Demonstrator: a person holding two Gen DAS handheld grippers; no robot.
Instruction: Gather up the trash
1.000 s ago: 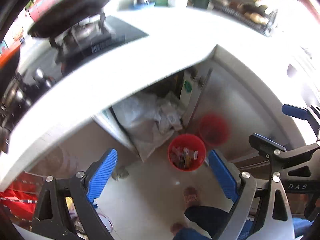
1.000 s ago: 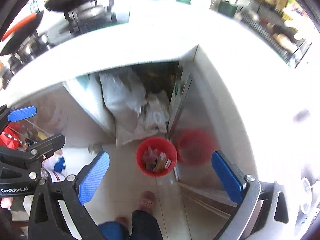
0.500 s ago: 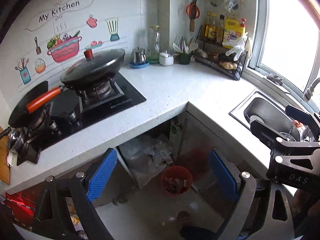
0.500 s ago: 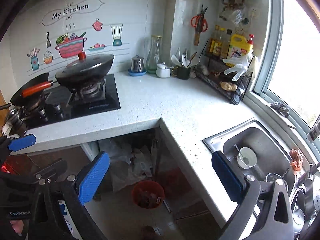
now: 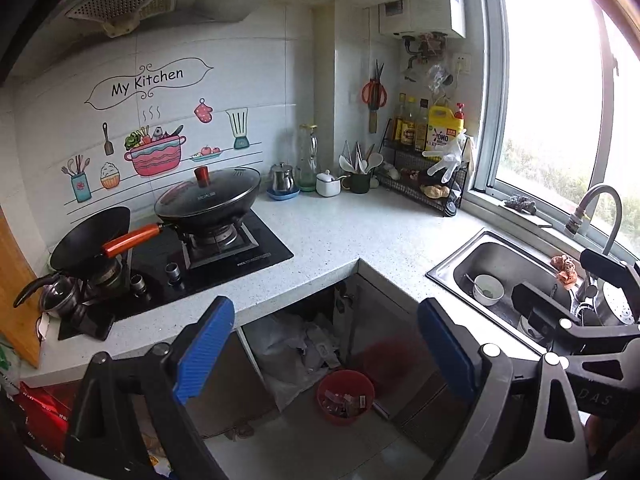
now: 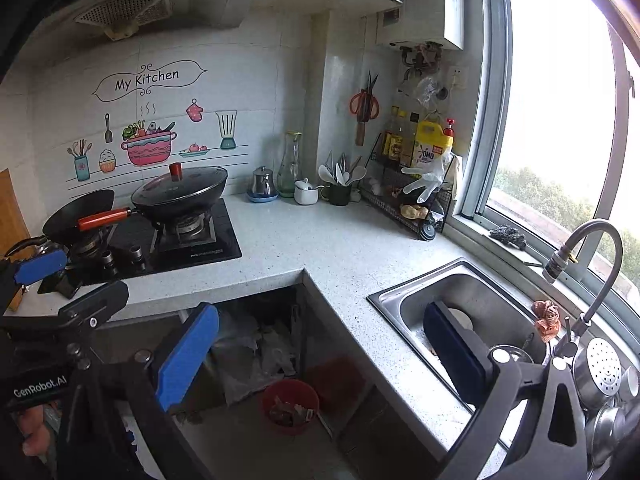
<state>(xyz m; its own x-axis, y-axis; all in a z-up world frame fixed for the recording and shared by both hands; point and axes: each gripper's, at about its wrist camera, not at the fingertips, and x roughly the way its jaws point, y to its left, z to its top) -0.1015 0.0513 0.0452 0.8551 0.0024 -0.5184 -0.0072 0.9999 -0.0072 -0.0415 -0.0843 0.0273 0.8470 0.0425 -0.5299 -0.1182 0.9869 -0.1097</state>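
A red trash bin (image 5: pixel 346 396) stands on the floor below the counter corner, with wrappers inside; it also shows in the right wrist view (image 6: pixel 291 406). My left gripper (image 5: pixel 324 356) is open and empty, held high above the bin. My right gripper (image 6: pixel 320 356) is open and empty, also raised over the counter edge. The right gripper's body shows at the right of the left wrist view (image 5: pixel 580 320); the left gripper's body shows at the left of the right wrist view (image 6: pixel 60 312). I see no loose trash on the speckled counter (image 5: pixel 352 236).
A lidded wok (image 5: pixel 208 200) and a pan with an orange handle (image 5: pixel 92 240) sit on the stove. A sink (image 6: pixel 472 308) with dishes and a faucet (image 6: pixel 588 248) is at right. A wire rack (image 5: pixel 424 188) with bottles stands by the window. Plastic bags (image 5: pixel 296 348) lie under the counter.
Both grippers have risen and tilted up from looking down at the bin to facing the whole counter, wall and sink. Both stayed open and empty.
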